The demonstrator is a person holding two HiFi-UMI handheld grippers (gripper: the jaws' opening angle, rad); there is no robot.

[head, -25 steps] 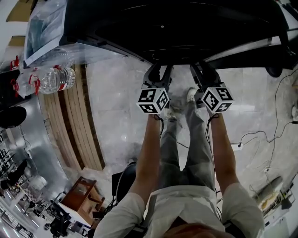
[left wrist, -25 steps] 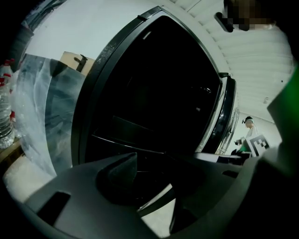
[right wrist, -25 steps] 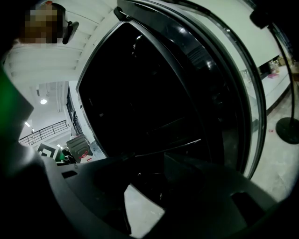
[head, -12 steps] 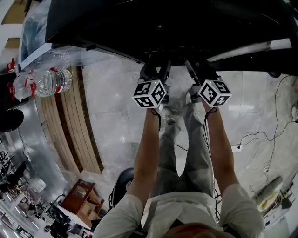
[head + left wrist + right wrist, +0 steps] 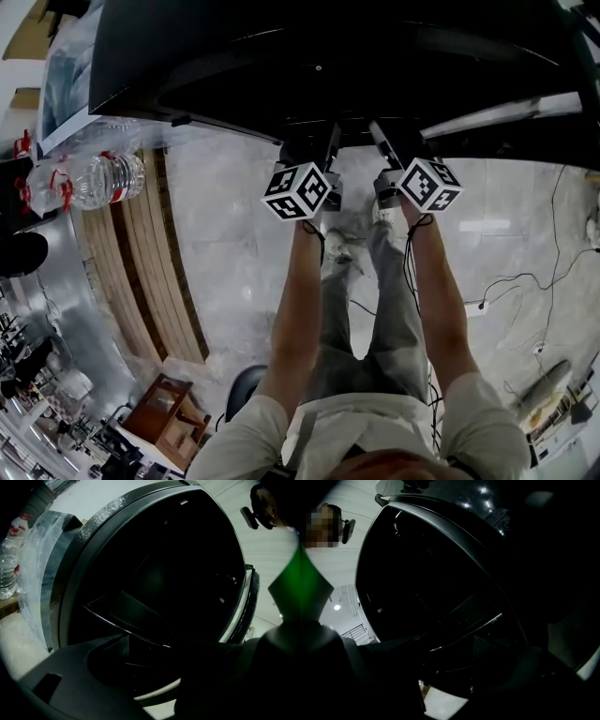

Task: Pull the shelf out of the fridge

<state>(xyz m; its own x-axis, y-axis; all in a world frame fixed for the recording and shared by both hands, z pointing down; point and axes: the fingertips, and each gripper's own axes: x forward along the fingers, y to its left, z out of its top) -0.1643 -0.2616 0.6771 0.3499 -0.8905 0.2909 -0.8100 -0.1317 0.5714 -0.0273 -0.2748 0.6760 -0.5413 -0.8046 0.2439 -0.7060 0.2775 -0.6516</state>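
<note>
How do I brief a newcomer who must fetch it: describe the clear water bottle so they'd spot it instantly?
Find the black fridge filling the top of the head view, then its left corner, where pale wooden planks run along the floor. The clear water bottle is at the planks' upper end: ribbed, see-through, red at its neck, and the bottle nearest the planks.

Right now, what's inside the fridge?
Inside the fridge, one dark shelf shows, its thin front edge catching the light. Everything behind and below it is in black shadow, so any other shelves or contents cannot be made out.
</note>
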